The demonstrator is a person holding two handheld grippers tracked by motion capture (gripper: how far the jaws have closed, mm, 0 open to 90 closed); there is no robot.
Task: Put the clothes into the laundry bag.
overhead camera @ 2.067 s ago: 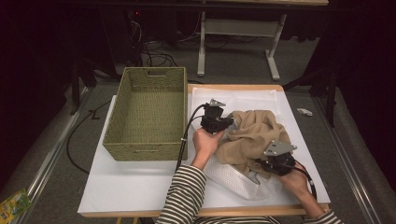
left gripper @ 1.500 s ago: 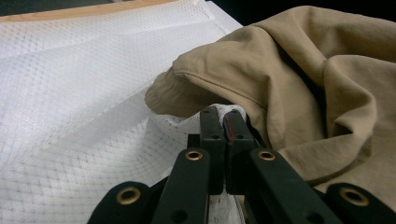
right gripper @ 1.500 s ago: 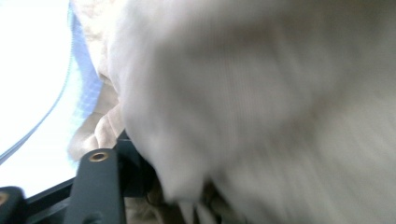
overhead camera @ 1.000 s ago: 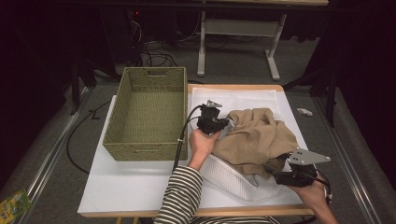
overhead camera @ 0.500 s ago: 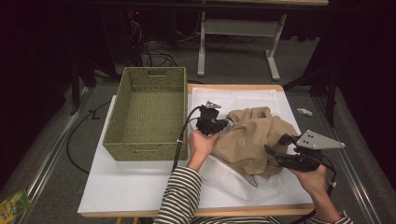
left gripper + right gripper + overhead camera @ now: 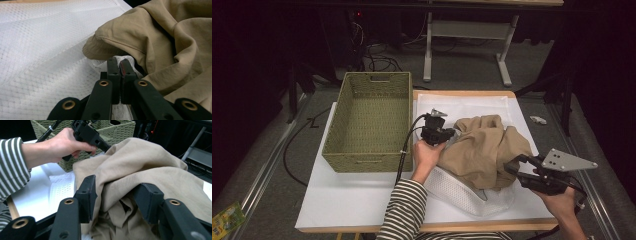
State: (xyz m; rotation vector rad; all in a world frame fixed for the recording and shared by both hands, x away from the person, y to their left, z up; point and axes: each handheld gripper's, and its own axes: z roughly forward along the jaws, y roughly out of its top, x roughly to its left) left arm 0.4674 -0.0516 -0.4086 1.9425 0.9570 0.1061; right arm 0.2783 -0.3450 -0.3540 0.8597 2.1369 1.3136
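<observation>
Two grippers work one heap: a tan garment [image 6: 489, 147] bunched on a white mesh laundry bag [image 6: 462, 192], mid-right of the white table cover [image 6: 357, 200]. L gripper [image 6: 451, 134] sits at the heap's left edge, jaws pinched tight on a fold of the bag's mesh [image 6: 102, 66] just under the garment's hem, prob. to hold the bag mouth up so cloth can go in. R gripper [image 6: 117, 195] has jaws spread wide, a ridge of tan fabric between them but not clamped; looks set to grab or push the garment w/ the bag held steady. In the high view the R gripper [image 6: 512, 167] meets the heap's right side.

Woven basket [image 6: 372, 120] stands just left of the L hand [image 6: 426, 155], near but apart from the cloth. L gripper's cable [image 6: 404, 150] runs along the basket wall. Main snag, imo: loose folds covering the bag opening, so can't tell where it lies.
</observation>
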